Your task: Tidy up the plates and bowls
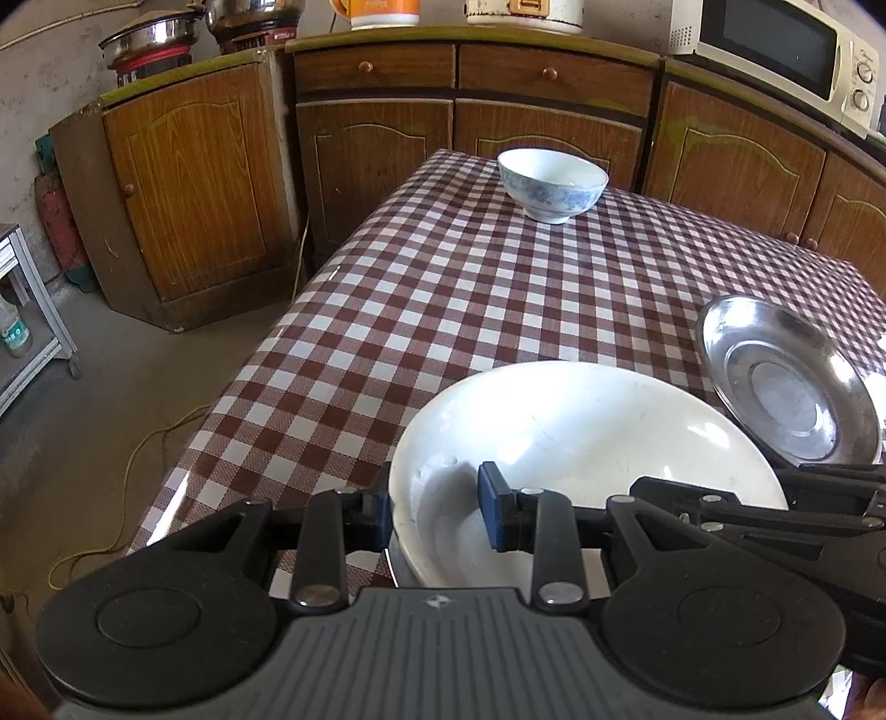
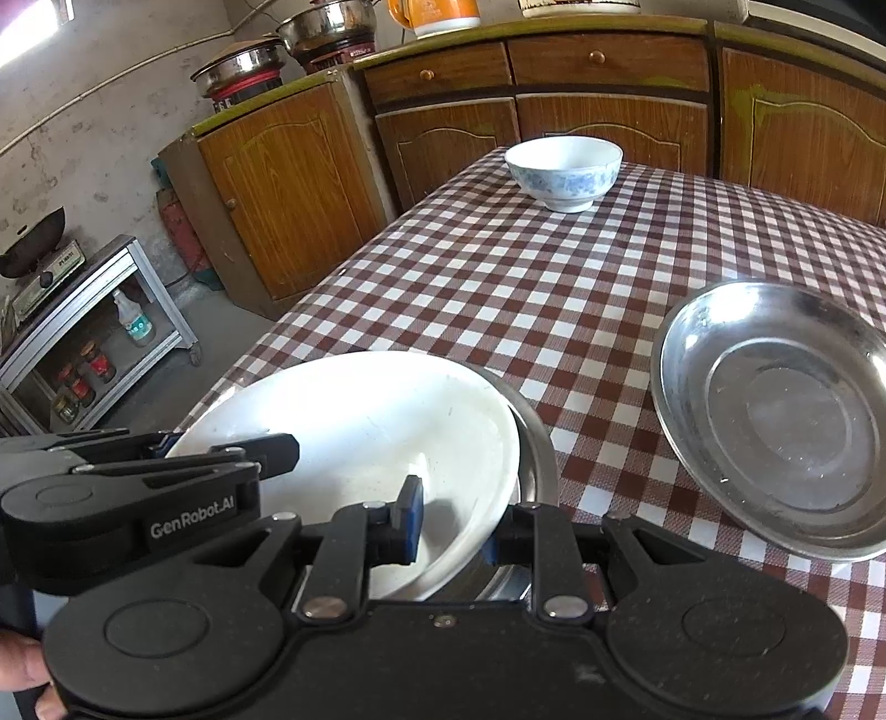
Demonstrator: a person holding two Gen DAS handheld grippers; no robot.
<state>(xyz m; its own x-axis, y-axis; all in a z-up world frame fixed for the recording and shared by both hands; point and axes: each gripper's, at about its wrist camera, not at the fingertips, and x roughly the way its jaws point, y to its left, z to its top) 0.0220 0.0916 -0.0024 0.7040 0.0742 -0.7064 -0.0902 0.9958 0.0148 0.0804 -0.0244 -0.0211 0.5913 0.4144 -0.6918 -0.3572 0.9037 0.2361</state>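
Note:
A white plate (image 1: 581, 432) (image 2: 360, 421) is held over the near part of the checked table (image 1: 443, 288). My left gripper (image 1: 437, 512) is shut on its left rim, my right gripper (image 2: 454, 531) on its right rim. Directly beneath it a steel dish (image 2: 540, 459) shows as a rim. A second steel plate (image 1: 792, 382) (image 2: 786, 415) lies on the cloth to the right. At the table's far end stands a white bowl with blue pattern (image 1: 551, 183) (image 2: 565, 171). Each wrist view also catches the other gripper at its side edge.
Wooden cabinets (image 1: 376, 160) line the wall behind the table, with a microwave (image 1: 775, 50) and steel pots (image 2: 243, 66) on top. A metal trolley (image 2: 99, 310) with bottles stands left on the floor, where a yellow cord (image 1: 138, 454) trails. The table's left edge is close.

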